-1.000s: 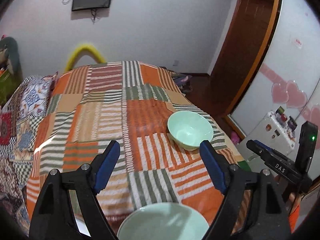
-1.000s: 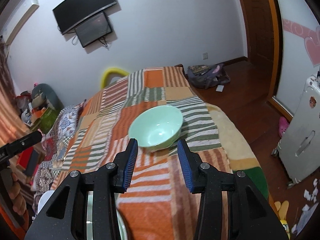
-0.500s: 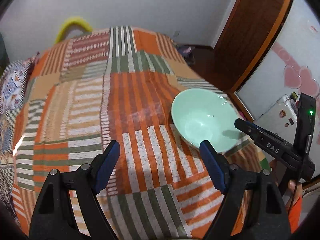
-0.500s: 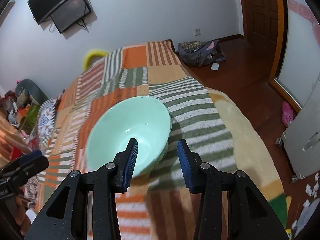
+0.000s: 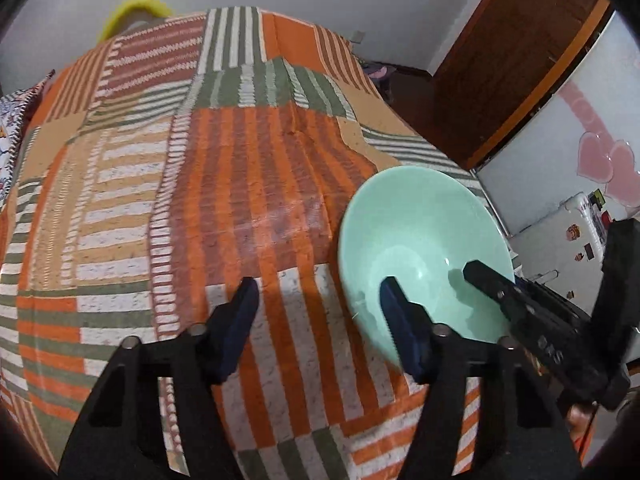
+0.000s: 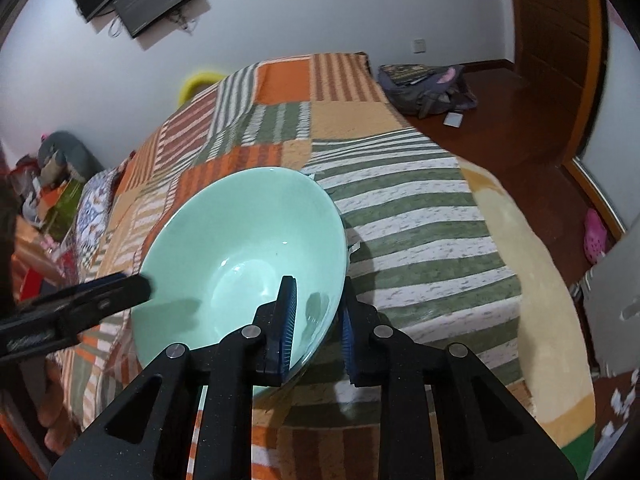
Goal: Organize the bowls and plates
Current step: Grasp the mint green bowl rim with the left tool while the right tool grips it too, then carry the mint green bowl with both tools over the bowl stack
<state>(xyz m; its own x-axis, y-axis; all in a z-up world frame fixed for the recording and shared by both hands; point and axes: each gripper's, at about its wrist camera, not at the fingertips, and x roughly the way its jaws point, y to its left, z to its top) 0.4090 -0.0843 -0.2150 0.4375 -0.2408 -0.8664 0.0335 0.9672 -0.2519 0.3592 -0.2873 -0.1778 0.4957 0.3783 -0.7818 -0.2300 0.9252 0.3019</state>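
Note:
A mint-green bowl (image 6: pixel 244 248) rests on the striped patchwork bedspread (image 6: pixel 400 216). My right gripper (image 6: pixel 318 322) straddles its near right rim, one blue pad inside and one outside, pressed close on the wall. In the left wrist view the bowl (image 5: pixel 416 232) sits at the right. My left gripper (image 5: pixel 320 320) is open, its right finger (image 5: pixel 400 332) over the bowl's near left rim and its left finger over the bedspread (image 5: pixel 200 184). The right gripper (image 5: pixel 520 304) reaches into the bowl from the right there.
The bed edge drops to a wooden floor at the right, with a backpack (image 6: pixel 428 88) on it. A white appliance (image 5: pixel 568 240) and a wooden door (image 5: pixel 516 52) stand to the right. Pillows and clutter (image 6: pixel 60 184) lie at the far left.
Both grippers have moved forward and down to the bowl. The right gripper's jaws have narrowed onto the bowl's rim. A second bowl seen under the left gripper earlier has left the view.

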